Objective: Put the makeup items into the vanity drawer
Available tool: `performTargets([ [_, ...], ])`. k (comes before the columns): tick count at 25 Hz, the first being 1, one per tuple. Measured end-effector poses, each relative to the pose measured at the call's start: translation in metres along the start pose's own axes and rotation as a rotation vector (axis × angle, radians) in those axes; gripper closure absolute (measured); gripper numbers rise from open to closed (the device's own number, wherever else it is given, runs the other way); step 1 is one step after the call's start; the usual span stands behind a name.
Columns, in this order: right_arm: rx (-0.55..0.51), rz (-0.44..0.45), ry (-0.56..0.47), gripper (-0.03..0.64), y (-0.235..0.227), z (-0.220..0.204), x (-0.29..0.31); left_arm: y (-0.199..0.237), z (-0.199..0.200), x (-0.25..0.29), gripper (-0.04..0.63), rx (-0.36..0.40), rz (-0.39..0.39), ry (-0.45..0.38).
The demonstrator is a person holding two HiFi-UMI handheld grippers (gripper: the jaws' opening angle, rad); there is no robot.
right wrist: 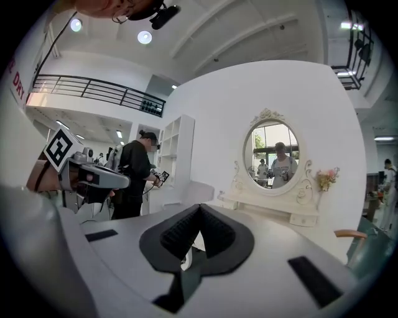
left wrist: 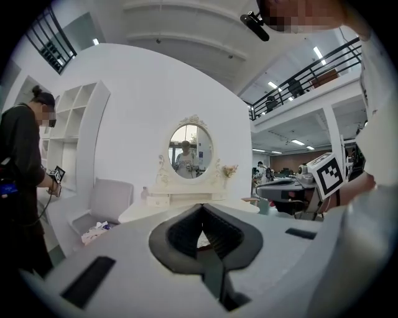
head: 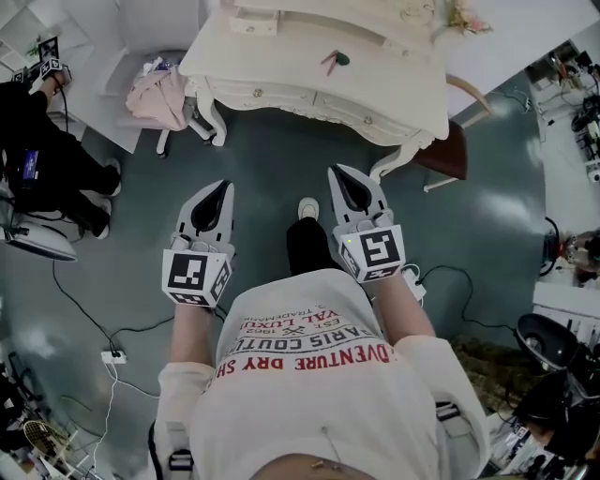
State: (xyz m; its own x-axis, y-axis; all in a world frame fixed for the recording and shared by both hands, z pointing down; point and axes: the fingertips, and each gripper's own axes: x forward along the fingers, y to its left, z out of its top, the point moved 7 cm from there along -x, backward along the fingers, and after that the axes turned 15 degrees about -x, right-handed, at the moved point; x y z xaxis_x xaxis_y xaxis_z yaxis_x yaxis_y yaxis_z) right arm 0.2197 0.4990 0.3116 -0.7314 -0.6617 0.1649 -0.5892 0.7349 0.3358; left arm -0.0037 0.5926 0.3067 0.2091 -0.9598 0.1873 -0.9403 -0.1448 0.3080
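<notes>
Both claws are closed and empty. Left gripper [head: 222, 189]: in its own view the jaw tips meet with nothing between them [left wrist: 201, 214]. Right gripper [head: 340, 174]: same, tips together and nothing held [right wrist: 198, 214].

Head view: both grippers are side by side over the grey-green floor [head: 281, 178], pointing at the vanity table [head: 281, 70], apart from it and touching nothing. One shoe [head: 307, 208] shows between them.

Makeup items [head: 333, 60]: a pink stick and a small dark green piece lie together on the tabletop, about mid-table, well ahead of both grippers. Too small to tell what each one is.

Vanity drawers: two fronts with small knobs, left drawer [head: 258, 94] and right drawer [head: 367, 119], both shut.

At the back of the table are a small box [head: 253, 21] and a bunch of flowers [head: 464, 17]. The oval mirror [left wrist: 191, 149] stands above the tabletop and reflects the person holding the grippers.

Around it:
- A white chair [head: 183, 112] left of the table has a pink cloth [head: 157, 98] on the seat.
- A brown chair [head: 448, 150] is at the table's right corner.
- A second person in black [head: 37, 150] stands at far left, by the white shelves [left wrist: 74, 124].
- A power strip [head: 113, 356] and cables lie on the floor at lower left.
</notes>
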Motion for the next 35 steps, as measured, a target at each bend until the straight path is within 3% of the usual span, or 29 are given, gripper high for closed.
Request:
performTargets([
  [10, -0.032, 0.081, -0.012, 0.619, -0.143, -0.022, 0.14, 0.032, 0.057, 0.168, 0.588, -0.023, 0.092, -0.044],
  [17, -0.003, 0.105, 0.044, 0.618, -0.228, -0.062, 0.213, 0.044, 0.07, 0.285, 0.588, -0.034, 0.095, -0.03],
  [26, 0.072, 0.098, 0.228, 0.618, -0.269, -0.112, 0.28, 0.081, 0.08, 0.383, 0.588, -0.025, 0.002, 0.023],
  [35, 0.164, -0.012, 0.47, 0.618, -0.287, -0.152, 0.349, 0.136, 0.107, 0.486, 0.588, 0.01, -0.21, 0.109],
])
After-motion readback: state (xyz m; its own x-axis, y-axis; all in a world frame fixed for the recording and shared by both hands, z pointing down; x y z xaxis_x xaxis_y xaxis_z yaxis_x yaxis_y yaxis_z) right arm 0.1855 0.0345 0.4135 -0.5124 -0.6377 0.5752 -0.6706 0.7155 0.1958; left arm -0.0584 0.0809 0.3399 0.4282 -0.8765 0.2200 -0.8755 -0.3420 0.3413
